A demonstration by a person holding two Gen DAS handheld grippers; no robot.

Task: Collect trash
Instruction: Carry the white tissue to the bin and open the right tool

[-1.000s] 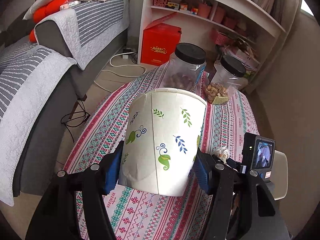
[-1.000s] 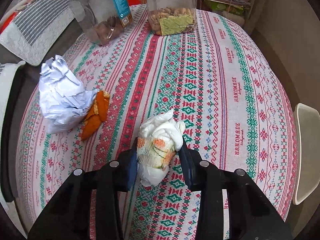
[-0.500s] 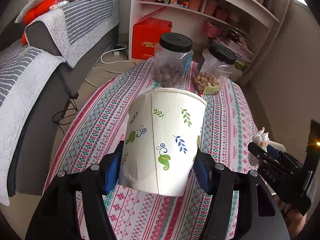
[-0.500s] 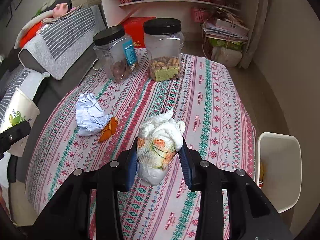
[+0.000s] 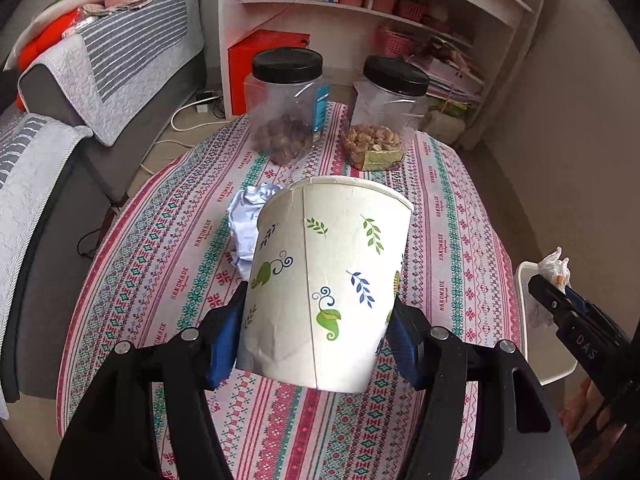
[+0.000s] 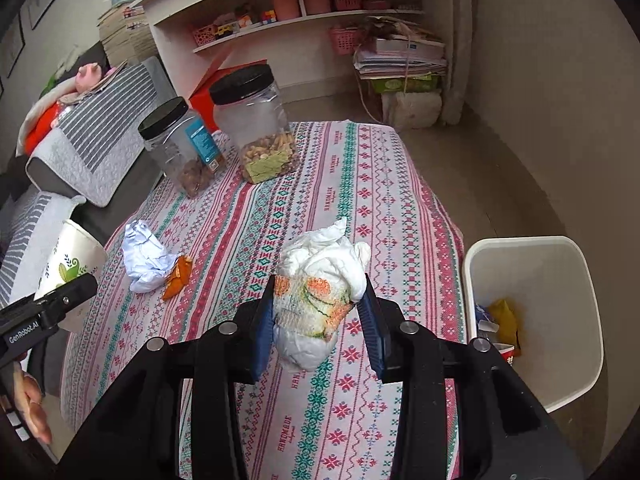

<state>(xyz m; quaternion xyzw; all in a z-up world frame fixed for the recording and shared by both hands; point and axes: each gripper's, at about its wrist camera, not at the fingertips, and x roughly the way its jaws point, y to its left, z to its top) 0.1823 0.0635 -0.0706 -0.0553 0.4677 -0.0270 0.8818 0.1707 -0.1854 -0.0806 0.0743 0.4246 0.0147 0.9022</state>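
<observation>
My left gripper [image 5: 316,336] is shut on a white paper cup [image 5: 326,280] with leaf prints, held above the table; the cup also shows in the right wrist view [image 6: 70,260]. My right gripper [image 6: 318,322] is shut on a crumpled white tissue wad [image 6: 320,284] with orange and green print, held above the table's right part. It also shows in the left wrist view [image 5: 554,270]. A crumpled pale-blue paper ball [image 6: 144,256] and an orange peel [image 6: 178,278] lie on the tablecloth. A white trash bin [image 6: 532,256] with some litter inside stands right of the table.
Two clear jars with black lids [image 6: 256,124] [image 6: 180,148] stand at the table's far end. A grey sofa [image 5: 80,92] runs along the left. A white shelf unit [image 5: 360,8] and a red box [image 5: 260,60] stand behind the table.
Both grippers rose and pulled back from the table with their loads. The right gripper swung toward the bin side, and the bin came into full view.
</observation>
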